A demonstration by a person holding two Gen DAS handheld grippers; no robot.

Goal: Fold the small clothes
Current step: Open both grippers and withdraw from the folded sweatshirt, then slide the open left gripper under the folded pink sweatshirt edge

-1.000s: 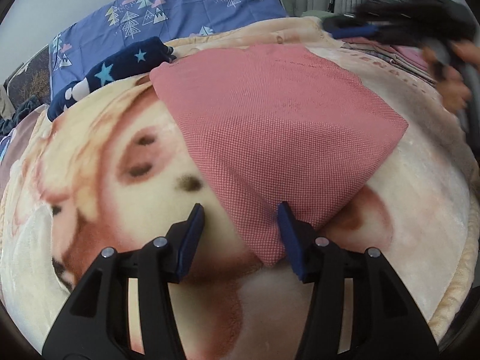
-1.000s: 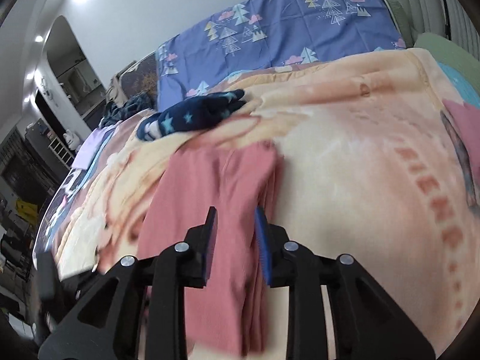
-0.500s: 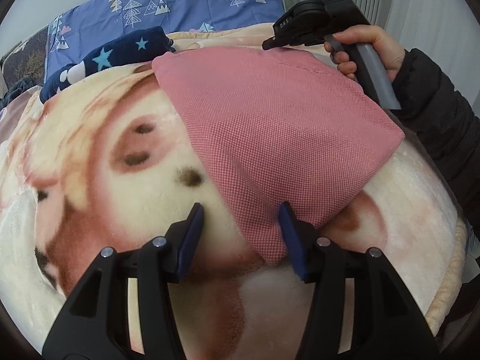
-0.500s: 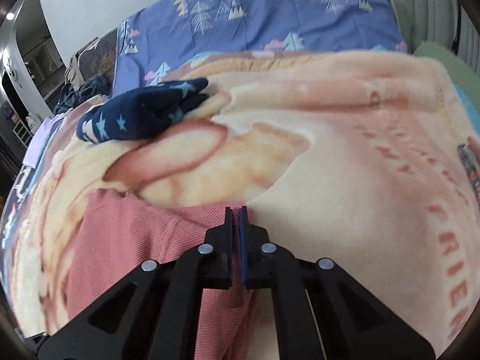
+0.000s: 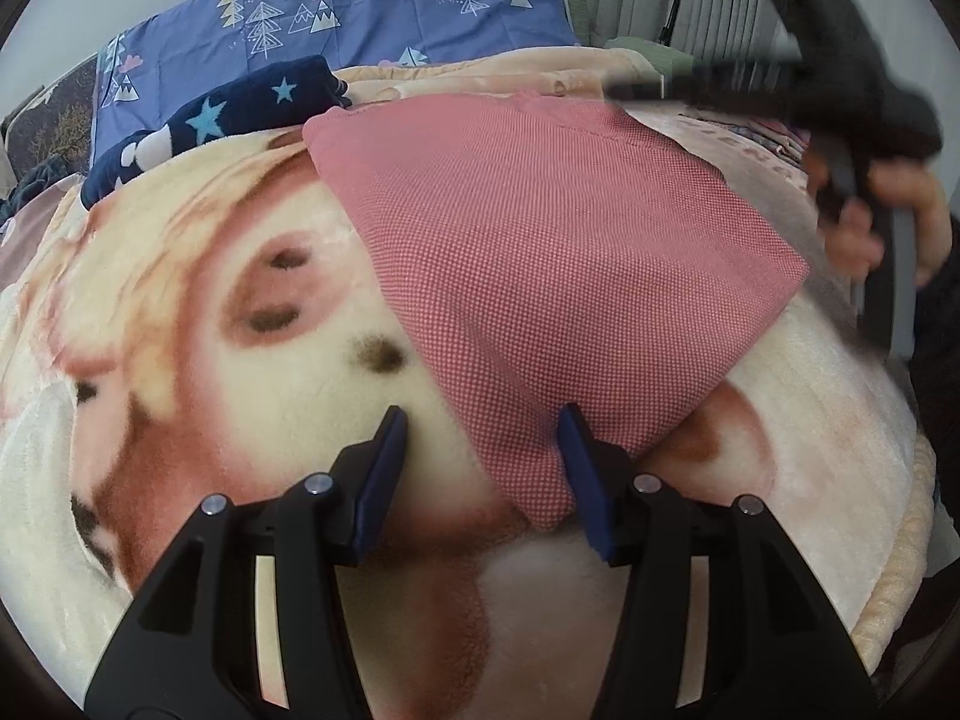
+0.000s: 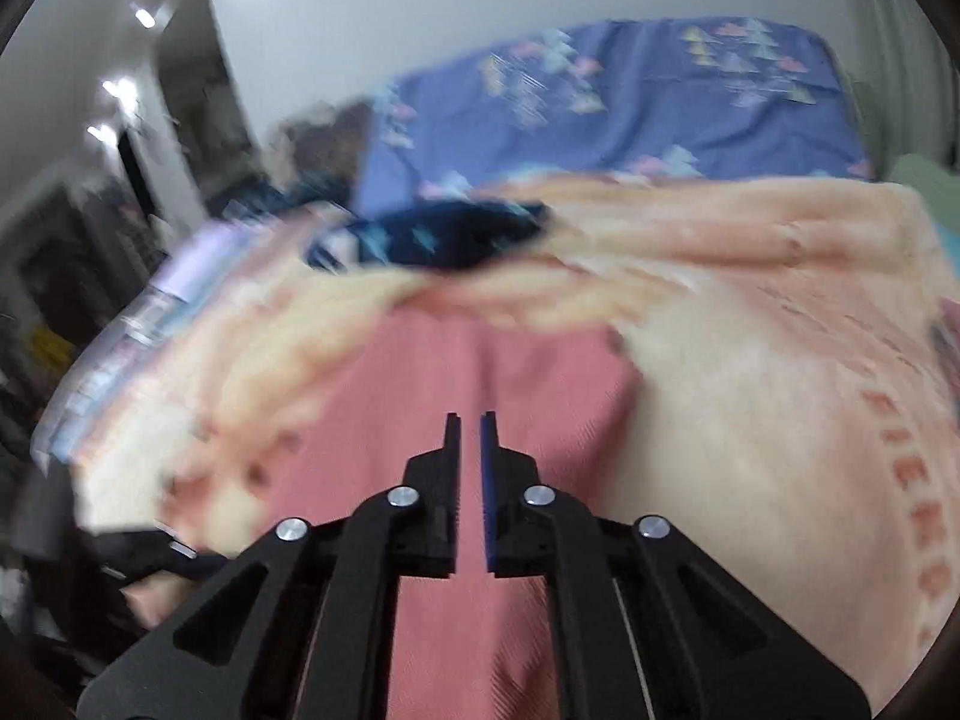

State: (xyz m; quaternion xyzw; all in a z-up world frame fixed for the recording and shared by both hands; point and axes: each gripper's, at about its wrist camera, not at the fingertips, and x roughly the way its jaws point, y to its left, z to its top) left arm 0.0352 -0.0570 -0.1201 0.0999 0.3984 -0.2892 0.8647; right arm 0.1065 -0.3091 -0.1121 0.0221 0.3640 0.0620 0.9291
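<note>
A pink knitted garment [image 5: 558, 252] lies folded on the printed fleece blanket [image 5: 198, 312]. Its near corner hangs between the fingers of my left gripper [image 5: 483, 426], which is open and low over the blanket; the right finger [image 5: 579, 450] touches the cloth edge. In the right wrist view, which is motion-blurred, the same pink garment [image 6: 480, 372] lies under my right gripper [image 6: 470, 420]. Its jaws stand a narrow gap apart with nothing between them, raised above the cloth. The right gripper also shows blurred at the far right of the left wrist view [image 5: 840, 90].
A dark blue garment with stars [image 5: 210, 120] lies at the far edge of the blanket, also in the right wrist view [image 6: 444, 234]. A blue tree-print bed cover [image 5: 372, 18] lies behind it. More clothes [image 5: 774, 138] lie at the far right. The blanket's edge [image 5: 894, 588] runs along the right.
The right gripper was shut on the pink garment's far edge half a second ago; now it has let go, lifted and pulled back. The left gripper has stayed open in place.
</note>
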